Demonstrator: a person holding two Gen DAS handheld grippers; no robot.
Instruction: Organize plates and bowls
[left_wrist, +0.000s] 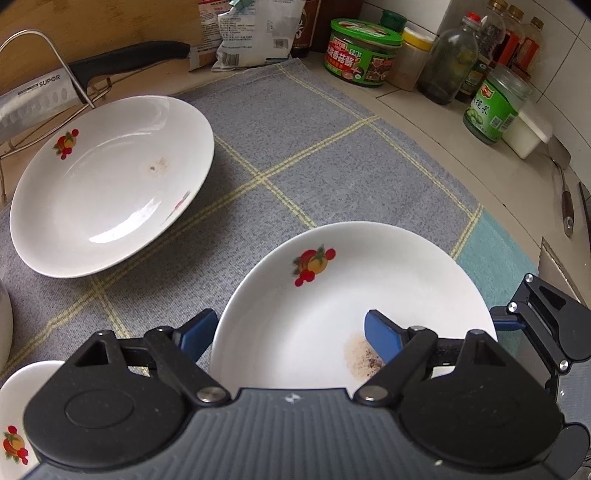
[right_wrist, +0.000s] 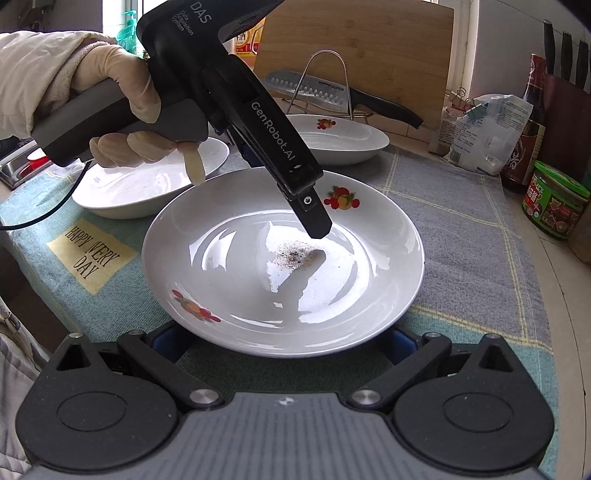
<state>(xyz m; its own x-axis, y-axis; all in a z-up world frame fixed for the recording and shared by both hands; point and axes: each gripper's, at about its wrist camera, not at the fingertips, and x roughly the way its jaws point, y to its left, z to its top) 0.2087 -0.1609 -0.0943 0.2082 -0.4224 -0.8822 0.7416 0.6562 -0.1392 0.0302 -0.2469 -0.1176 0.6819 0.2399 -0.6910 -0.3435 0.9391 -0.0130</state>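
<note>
A white plate with fruit prints and a brown stain (left_wrist: 332, 295) (right_wrist: 280, 258) lies on the grey checked cloth (left_wrist: 295, 155). My left gripper (left_wrist: 291, 336) straddles its rim. One blue pad (left_wrist: 195, 332) sits against the outside edge, and the other finger (right_wrist: 314, 218) rests inside the bowl by the stain, so the rim is clamped. My right gripper (right_wrist: 282, 343) is open at the plate's near edge, with its pads low beside the rim and wide apart. A second matching plate (left_wrist: 110, 184) (right_wrist: 343, 144) lies farther off, and a third (left_wrist: 14, 406) (right_wrist: 147, 184) beside it.
A cleaver (right_wrist: 310, 88) rests on a wire rack in front of a wooden cutting board (right_wrist: 354, 48). Jars (left_wrist: 362, 51), bottles (left_wrist: 447, 66) and packets (left_wrist: 255, 33) line the counter's back edge. A spatula (left_wrist: 563, 184) lies at the right. A gloved hand (right_wrist: 122, 92) holds the left gripper.
</note>
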